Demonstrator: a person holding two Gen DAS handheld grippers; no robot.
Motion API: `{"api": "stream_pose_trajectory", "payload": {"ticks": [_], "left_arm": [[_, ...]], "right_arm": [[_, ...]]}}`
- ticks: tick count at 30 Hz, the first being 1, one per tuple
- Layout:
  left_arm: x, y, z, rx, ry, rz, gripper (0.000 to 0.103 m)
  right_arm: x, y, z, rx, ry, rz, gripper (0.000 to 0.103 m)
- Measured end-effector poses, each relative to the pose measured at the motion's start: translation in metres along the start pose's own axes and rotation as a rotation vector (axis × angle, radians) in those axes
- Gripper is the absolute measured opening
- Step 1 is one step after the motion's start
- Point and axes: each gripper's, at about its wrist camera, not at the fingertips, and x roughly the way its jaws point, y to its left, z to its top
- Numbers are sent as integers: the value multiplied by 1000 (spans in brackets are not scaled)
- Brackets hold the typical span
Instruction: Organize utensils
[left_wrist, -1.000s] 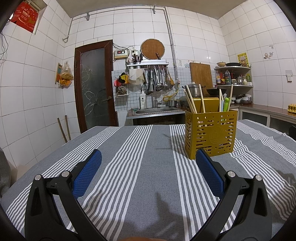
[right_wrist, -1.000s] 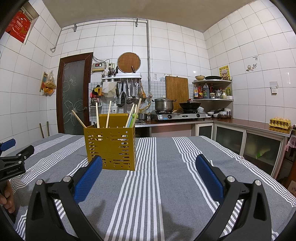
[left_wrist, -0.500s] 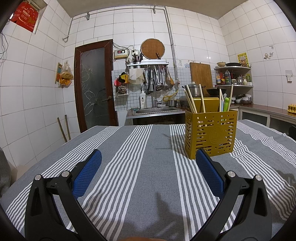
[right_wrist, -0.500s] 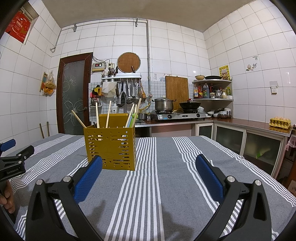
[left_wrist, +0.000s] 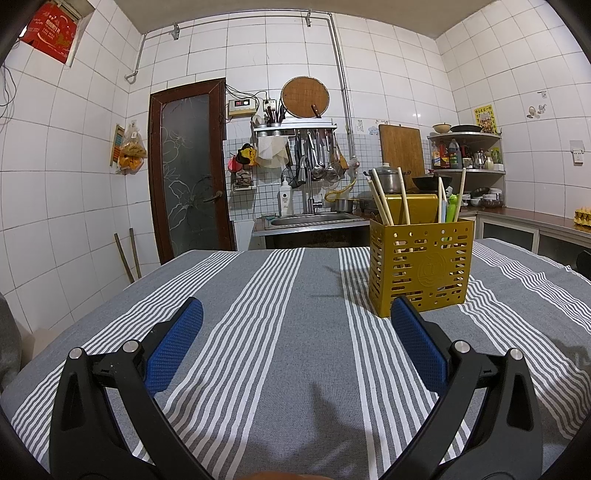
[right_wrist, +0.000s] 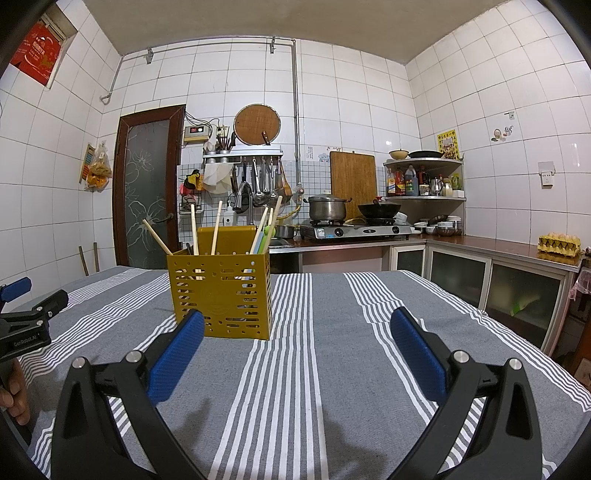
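Note:
A yellow perforated utensil holder (left_wrist: 421, 262) stands upright on the striped tablecloth (left_wrist: 288, 295). It holds several pale chopsticks (left_wrist: 384, 203) and a green utensil (left_wrist: 451, 208). My left gripper (left_wrist: 295, 314) is open and empty, low over the cloth, with the holder ahead to its right. In the right wrist view the holder (right_wrist: 221, 291) stands ahead to the left of my right gripper (right_wrist: 295, 325), which is open and empty. The left gripper (right_wrist: 26, 321) shows at that view's left edge.
The table's far edge faces a sink counter (left_wrist: 314, 221) and a stove with a pot and a wok (right_wrist: 354, 225). Cabinets (right_wrist: 498, 280) run along the right wall, with an egg tray (right_wrist: 557, 243) on top. A brown door (left_wrist: 190, 170) is at the back left.

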Motion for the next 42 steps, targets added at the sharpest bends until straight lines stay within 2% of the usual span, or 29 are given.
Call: {"api": "stream_pose_trajectory", "payload": {"ticks": [42], "left_arm": [[1, -3, -1, 3, 1, -16, 98]], "right_arm": [[1, 2, -3, -2, 0, 0, 98]]}}
